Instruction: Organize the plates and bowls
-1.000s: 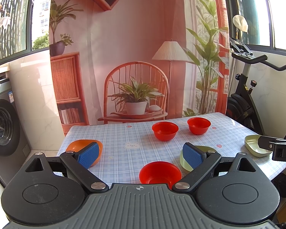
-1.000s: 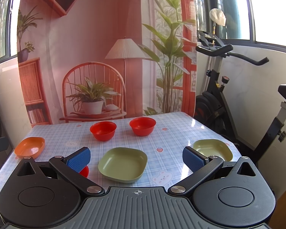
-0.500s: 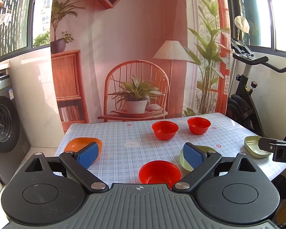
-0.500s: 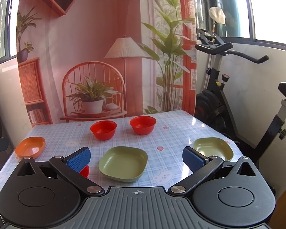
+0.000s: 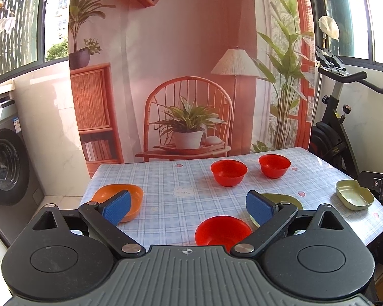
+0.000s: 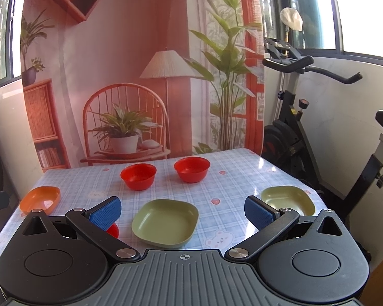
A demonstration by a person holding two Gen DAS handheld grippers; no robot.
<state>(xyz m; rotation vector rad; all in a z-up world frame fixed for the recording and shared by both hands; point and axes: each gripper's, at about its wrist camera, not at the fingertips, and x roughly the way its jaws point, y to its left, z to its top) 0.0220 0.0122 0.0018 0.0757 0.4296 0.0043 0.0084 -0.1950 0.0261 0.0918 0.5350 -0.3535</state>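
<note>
Both grippers agape — near red bowl (image 5: 222, 230) perhaps centred.

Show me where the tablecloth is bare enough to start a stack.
Widest bare patch: left-centre of the checked tablecloth, between the orange plastic plate and the two far red plastic bowls. Another runs between the near square green plate and the right green plate. The near edge around the third red bowl is crowded.

Both wrist views look forward from the near edge of the checked-cloth counter (image 5: 166, 204), sharing two far red plastic bowls (image 6: 138, 176).
</note>
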